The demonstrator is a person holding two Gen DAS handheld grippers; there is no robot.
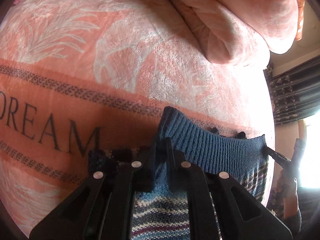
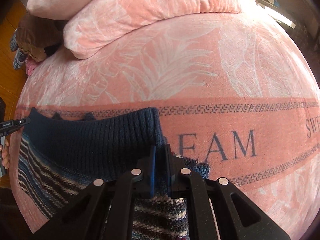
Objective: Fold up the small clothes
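Left gripper (image 1: 161,147) pinches one end of the blue ribbed hem (image 1: 210,142) of a striped knit sweater (image 1: 160,210); right gripper (image 2: 160,154) clamps the opposite end. Hem stretched taut, long axis running gripper to gripper, striped body trailing toward the cameras. Sweater lies on a pink "DREAM" blanket (image 2: 200,76), at its near edge.
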